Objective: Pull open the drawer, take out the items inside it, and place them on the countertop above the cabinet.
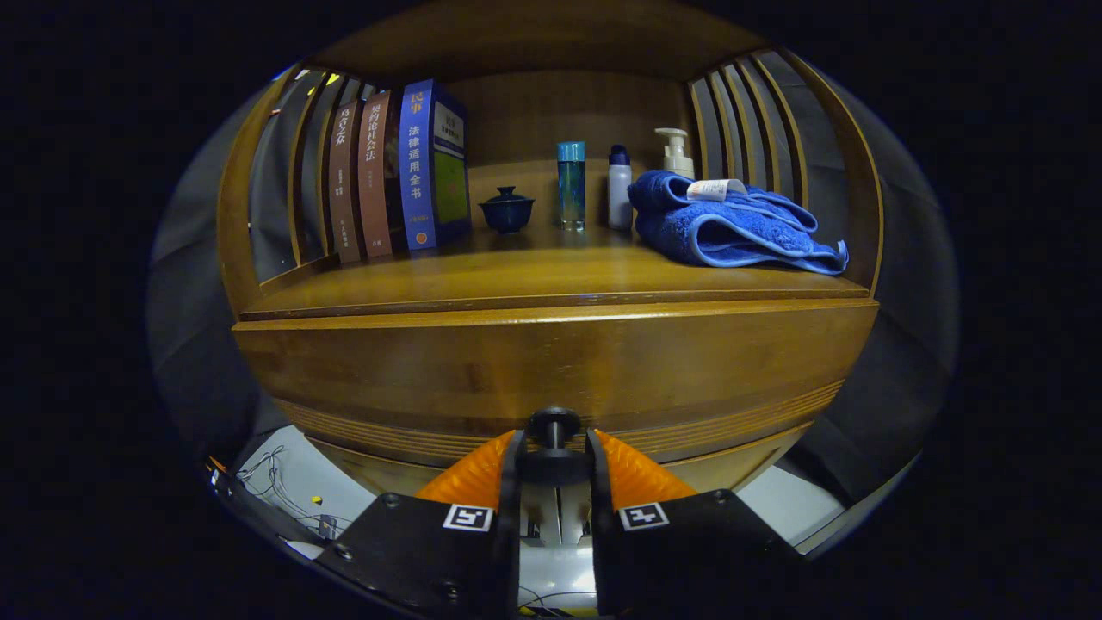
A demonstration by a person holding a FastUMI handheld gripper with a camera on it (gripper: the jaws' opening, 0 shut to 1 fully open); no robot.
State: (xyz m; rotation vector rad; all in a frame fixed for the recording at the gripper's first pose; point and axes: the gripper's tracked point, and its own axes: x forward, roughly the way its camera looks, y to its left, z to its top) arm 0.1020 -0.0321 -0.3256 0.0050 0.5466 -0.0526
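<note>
While the gripper [554, 448] sits at the drawer [551, 370], its fingers are clenched on the small dark round knob [554, 424], one each side. Drawer front: glossy brown wood, long axis sideways, facing the camera, ribbed lower edge, directly under the countertop [516, 280]. Up there: upright books [396, 172], lidded dark cup [506, 209], teal bottle [571, 185], white bottle [619, 188], pump dispenser [676, 153], folded fluffy blue towel [732, 228].

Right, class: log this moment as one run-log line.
stage: gripping drawer | hand-held gripper: fingers closed on dark round drawer knob | brown wooden drawer front: appears shut | blue folded towel: on countertop
</note>
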